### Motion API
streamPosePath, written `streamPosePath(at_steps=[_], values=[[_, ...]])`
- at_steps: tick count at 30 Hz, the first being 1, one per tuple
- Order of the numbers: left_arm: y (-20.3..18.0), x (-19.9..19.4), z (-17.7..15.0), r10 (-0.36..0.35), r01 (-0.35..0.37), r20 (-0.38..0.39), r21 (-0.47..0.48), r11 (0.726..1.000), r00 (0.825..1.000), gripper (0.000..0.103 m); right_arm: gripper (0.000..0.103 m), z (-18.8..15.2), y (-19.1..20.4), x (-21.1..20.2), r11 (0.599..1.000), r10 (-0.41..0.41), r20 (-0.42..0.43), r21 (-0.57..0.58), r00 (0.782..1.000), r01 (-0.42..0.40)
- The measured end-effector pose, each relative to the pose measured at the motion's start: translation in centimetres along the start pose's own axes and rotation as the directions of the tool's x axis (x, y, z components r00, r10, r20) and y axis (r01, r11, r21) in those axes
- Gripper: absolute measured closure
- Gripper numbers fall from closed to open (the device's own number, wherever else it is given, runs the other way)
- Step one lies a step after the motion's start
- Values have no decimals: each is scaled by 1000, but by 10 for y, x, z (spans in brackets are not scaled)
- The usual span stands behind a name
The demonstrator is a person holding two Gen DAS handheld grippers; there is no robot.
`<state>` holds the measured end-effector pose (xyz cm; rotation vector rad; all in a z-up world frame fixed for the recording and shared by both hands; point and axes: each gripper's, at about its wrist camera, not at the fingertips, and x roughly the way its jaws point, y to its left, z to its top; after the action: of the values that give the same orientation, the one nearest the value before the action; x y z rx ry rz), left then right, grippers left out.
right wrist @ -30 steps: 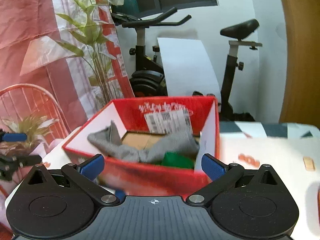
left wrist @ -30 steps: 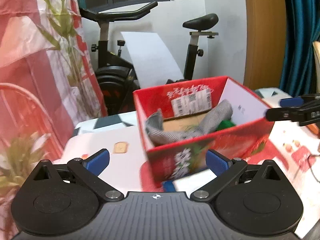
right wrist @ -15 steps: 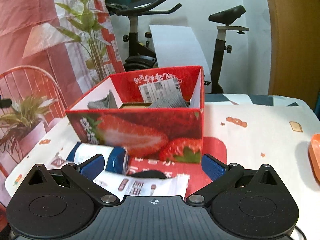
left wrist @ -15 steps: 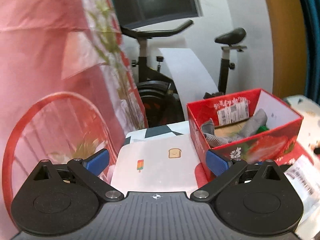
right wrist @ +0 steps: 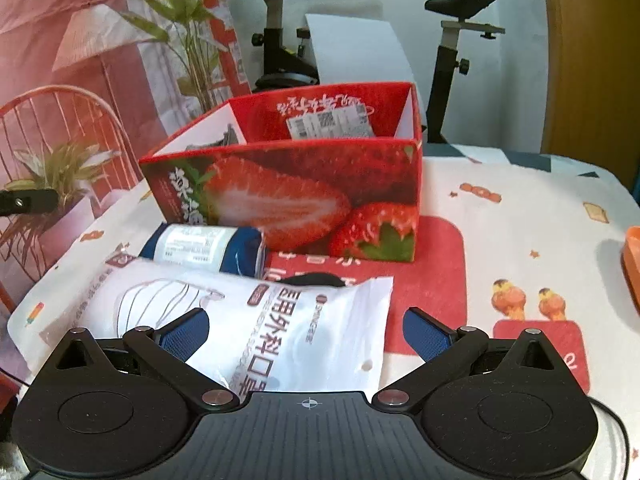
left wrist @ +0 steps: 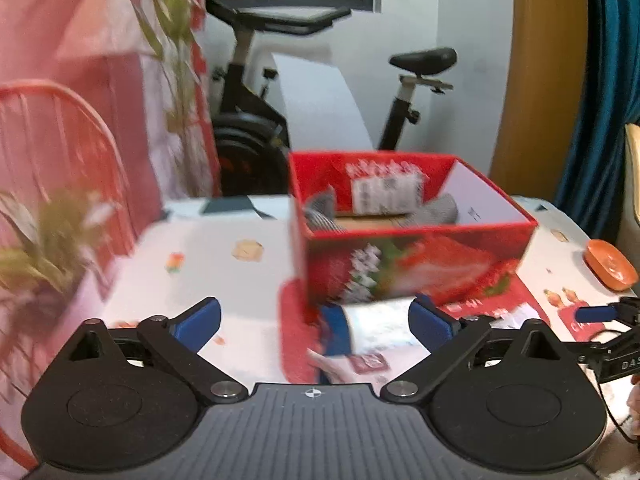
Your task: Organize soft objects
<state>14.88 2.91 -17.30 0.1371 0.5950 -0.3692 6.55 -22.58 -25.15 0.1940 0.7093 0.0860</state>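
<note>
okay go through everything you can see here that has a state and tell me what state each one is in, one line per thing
left gripper: open, holding nothing
right gripper: open, holding nothing, white packet between its fingers
strawberry box: open-topped, upright on the table
grey cloth: inside the box, crumpled
white packet: lying flat on the table, outside the box
blue roll: lying on its side in front of the box
orange dish: on the table, apparently empty

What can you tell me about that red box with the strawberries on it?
The red cardboard box with strawberry pictures stands upright and open-topped on the patterned tablecloth, partly over a red printed patch. Its inner side walls are white, and the far inner wall carries a white barcode label. Grey cloth lies inside. A blue-and-white rolled pack lies at its front, apparently against it. Neither gripper touches it.
</note>
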Motion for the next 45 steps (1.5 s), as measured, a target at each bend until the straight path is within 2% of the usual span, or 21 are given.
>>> streamPosePath(at_steps=[4, 8, 11, 12, 14, 21, 26, 29, 33, 37, 41, 45], values=[[-10, 11, -15, -13, 14, -38, 22, 1000, 999, 13, 1, -6, -1, 6, 1000, 8, -22, 2, 1000, -8], [-8, 20, -32, -50, 47, -83, -32, 998, 995, 24, 1, -14, -4, 13, 1000, 20, -42, 16, 999, -19], [-10, 30, -44, -77, 71, -126, -57, 996, 989, 39, 2, -20, -6, 19, 999, 28, -59, 23, 998, -26], [-11, 33, -46, -88, 81, -141, -57, 995, 986, 50, 3, -22, -6, 21, 999, 29, -65, 22, 997, -28], [-16, 40, -53, -106, 98, -173, -55, 994, 979, 60, 4, -23, -6, 25, 999, 33, -72, 15, 997, -32], [-17, 51, -67, -101, 82, -187, -108, 991, 977, 60, 5, -33, -3, 33, 998, 61, -67, -17, 996, -62], [-26, 52, -75, -63, 43, -165, -121, 992, 984, 59, 5, -43, 0, 35, 997, 74, -60, -28, 995, -76], [-24, 51, -80, -57, 32, -150, -162, 986, 987, 56, 5, -49, 1, 36, 996, 81, -56, -30, 995, -83], [-11, 56, -87, -84, 42, -151, -264, 964, 985, 42, 6, -49, -1, 34, 996, 88, -48, -24, 995, -89], [0, 59, -92, -114, 59, -151, -329, 943, 982, 37, 10, -44, -4, 27, 996, 94, -21, -5, 995, -94], [-4, 58, -93, -101, 54, -140, -310, 949, 985, 37, 17, -32, -15, 24, 993, 108, 4, 56, 994, -108], [-13, 53, -92, -66, 31, -127, -258, 966, 990, 39, 32, -24, -23, 27, 989, 124, 2, 80, 992, -124]])
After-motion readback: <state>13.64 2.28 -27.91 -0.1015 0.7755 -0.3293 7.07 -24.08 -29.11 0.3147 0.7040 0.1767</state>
